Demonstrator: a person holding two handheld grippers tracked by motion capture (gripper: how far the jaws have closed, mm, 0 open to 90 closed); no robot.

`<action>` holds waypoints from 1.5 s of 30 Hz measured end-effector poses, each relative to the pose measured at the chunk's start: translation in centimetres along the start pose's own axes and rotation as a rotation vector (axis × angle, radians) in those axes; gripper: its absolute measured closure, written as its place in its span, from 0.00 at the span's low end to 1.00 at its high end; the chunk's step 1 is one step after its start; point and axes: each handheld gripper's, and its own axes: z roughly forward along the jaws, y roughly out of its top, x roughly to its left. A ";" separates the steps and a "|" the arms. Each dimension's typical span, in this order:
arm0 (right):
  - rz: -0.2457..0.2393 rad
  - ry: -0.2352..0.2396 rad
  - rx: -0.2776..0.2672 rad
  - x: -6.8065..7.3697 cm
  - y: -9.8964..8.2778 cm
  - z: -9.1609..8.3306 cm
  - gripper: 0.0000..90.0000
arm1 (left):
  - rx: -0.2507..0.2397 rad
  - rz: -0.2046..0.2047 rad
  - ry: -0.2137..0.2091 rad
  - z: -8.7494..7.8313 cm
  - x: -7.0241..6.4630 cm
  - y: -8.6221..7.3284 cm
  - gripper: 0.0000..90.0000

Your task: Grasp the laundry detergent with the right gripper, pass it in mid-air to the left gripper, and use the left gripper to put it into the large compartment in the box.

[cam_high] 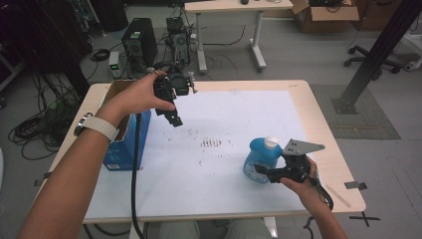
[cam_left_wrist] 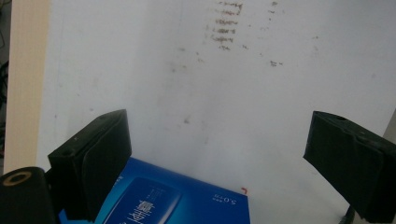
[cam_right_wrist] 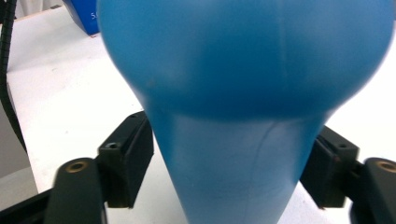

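Note:
A blue plastic bottle with a white cap stands on the white sheet at the table's right front. My right gripper reaches it from the right. In the right gripper view both pads press on the narrower part of the bottle. My left gripper hangs above the table's left half, pointing down. In the left gripper view its jaws stand wide apart around my left gripper's midpoint, with nothing between them.
A blue carton sits at the table's left edge, its corner showing under the left jaws. Dark smudges mark the sheet's middle. A black cable trails off the front edge. Beyond the table stand a computer tower and a desk.

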 end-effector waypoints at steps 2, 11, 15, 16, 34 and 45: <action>-0.001 -0.001 -0.002 0.0 0.0 0.0 0.34 | 0.003 0.002 -0.001 0.0 0.0 0.0 0.08; 0.000 -0.006 -0.013 0.0 -0.1 -0.1 0.42 | 0.002 0.003 -0.003 0.1 0.0 -0.1 0.08; -0.010 -0.008 -0.013 0.0 -0.2 0.0 0.45 | -0.001 -0.001 -0.005 0.1 0.0 -0.1 0.08; -0.011 -0.008 -0.013 0.0 -0.2 -0.1 0.45 | -0.002 -0.002 -0.004 0.2 0.0 -0.1 0.08; -0.058 0.002 0.005 0.2 0.3 -0.5 0.49 | -0.009 0.008 0.000 -0.2 -0.4 -0.1 0.08; -0.111 0.053 0.002 1.1 3.1 -2.0 0.49 | -0.025 0.036 0.006 -1.2 -1.6 -0.2 0.08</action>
